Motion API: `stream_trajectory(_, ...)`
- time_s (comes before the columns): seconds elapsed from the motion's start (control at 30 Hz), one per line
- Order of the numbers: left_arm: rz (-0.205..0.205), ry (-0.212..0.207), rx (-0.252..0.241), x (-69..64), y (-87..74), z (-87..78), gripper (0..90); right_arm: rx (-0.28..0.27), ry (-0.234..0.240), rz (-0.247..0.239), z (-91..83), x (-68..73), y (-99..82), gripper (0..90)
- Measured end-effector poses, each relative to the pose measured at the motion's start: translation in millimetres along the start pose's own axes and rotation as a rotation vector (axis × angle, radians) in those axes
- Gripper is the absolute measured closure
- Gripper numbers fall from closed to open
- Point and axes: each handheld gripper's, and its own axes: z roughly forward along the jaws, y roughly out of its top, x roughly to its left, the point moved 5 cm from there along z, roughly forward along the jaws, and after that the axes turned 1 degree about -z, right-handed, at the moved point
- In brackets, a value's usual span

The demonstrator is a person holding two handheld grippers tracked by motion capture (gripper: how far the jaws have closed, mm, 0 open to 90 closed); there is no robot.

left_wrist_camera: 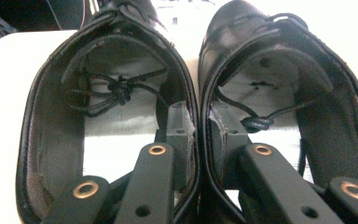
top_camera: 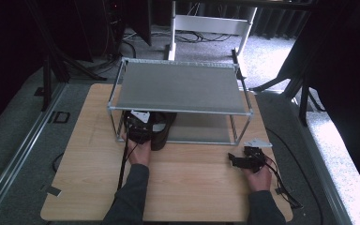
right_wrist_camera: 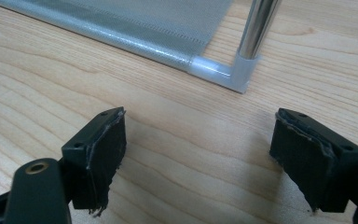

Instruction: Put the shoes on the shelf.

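High view: a wooden table (top_camera: 187, 178) carries a two-tier metal rack (top_camera: 178, 86) with grey mesh shelves. The left gripper (top_camera: 139, 127) is at the rack's front-left corner, holding a pair of black shoes (top_camera: 161, 133) at the mouth of the lower shelf (top_camera: 201, 129); the heels project past the front rail toward the person. The right gripper (top_camera: 244, 161) rests on the table near the rack's front-right leg (top_camera: 249, 124), apart from it and carrying nothing. The top shelf is bare. The lower shelf is bare to the right of the shoes.

Left gripper view: one jaw sits inside the left shoe (left_wrist_camera: 107, 121), the other inside the right shoe (left_wrist_camera: 279, 107), and the two inner walls are pinched together between them. This grip lets one tool carry both shoes as a unit. Laces lie loose inside each shoe. Pale shelf surface shows ahead of the toes.

Right gripper view: the jaws stand wide apart over bare wood, with nothing between them. The rack's corner joint (right_wrist_camera: 242, 70) and chrome post (right_wrist_camera: 260, 25) are just ahead, with the lower mesh edge running off to the left.

Judgement: the shoes appear to be in transit at the shelf edge; direction cannot be told. The low clearance under the top shelf and the left post are the tight points.
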Motion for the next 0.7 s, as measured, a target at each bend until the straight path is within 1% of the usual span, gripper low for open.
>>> stream_trajectory(0.03, 0.006, 0.001, -0.01, 0.1, 0.9, 0.3, 79.0, 0.0, 0.0, 0.0, 0.0, 0.0, 0.0, 17.7)
stream_trajectory(0.1, 0.008, 0.003, -0.023, -0.1, 1.5, 1.2, 73.8, 0.0, 0.0, 0.002, 0.0, 0.1, 0.0, 17.7)
stream_trajectory(0.13, 0.003, 0.004, -0.031, 0.5, 2.4, 1.2, 70.9, 0.0, 0.0, 0.002, 0.0, 0.1, 0.0, 17.7)
stream_trajectory(0.17, -0.001, 0.0, -0.04, 0.4, 3.4, 0.4, 70.7, 0.0, 0.001, 0.001, -0.1, 0.1, -0.1, 17.6)
stream_trajectory(0.27, 0.016, -0.002, -0.047, 0.2, 3.0, -2.1, 67.0, 0.0, 0.002, 0.0, -0.1, 0.3, -0.1, 17.5)
stream_trajectory(0.3, 0.014, -0.009, -0.057, 0.7, 2.5, -3.5, 63.1, 0.001, 0.002, 0.0, -0.2, 0.4, -0.1, 17.5)
stream_trajectory(0.4, 0.003, -0.044, -0.074, 3.2, 1.7, -9.3, 59.3, -0.001, 0.002, -0.002, -0.1, 0.4, -0.2, 17.5)
stream_trajectory(0.43, 0.012, -0.054, -0.074, 3.3, 1.6, -11.6, 56.6, -0.001, 0.002, -0.002, -0.2, 0.5, -0.2, 17.5)
stream_trajectory(0.47, 0.012, -0.054, -0.074, 3.3, 1.6, -11.6, 55.6, -0.001, 0.002, -0.002, -0.2, 0.5, -0.2, 17.5)
stream_trajectory(0.5, 0.033, -0.07, -0.083, 3.6, 1.8, -18.8, 55.1, 0.0, 0.002, -0.002, -0.2, 0.5, -0.3, 17.5)
stream_trajectory(0.53, 0.033, -0.07, -0.083, 3.6, 1.8, -18.8, 54.9, 0.0, 0.002, -0.002, -0.2, 0.5, -0.3, 17.5)
stream_trajectory(0.6, 0.048, -0.093, -0.082, 4.4, 1.1, -26.1, 54.4, 0.0, 0.002, -0.002, -0.2, 0.5, -0.3, 17.5)
stream_trajectory(0.63, 0.058, -0.098, -0.087, 5.0, 0.7, -29.4, 53.9, 0.0, 0.002, -0.002, -0.2, 0.5, -0.3, 17.5)
stream_trajectory(0.67, 0.058, -0.098, -0.087, 5.0, 0.7, -29.4, 53.7, 0.0, 0.002, -0.002, -0.2, 0.5, -0.3, 17.5)
stream_trajectory(0.7, 0.07, -0.115, -0.088, 6.9, 0.0, -34.7, 53.7, 0.0, 0.002, -0.002, -0.2, 0.5, -0.3, 17.5)
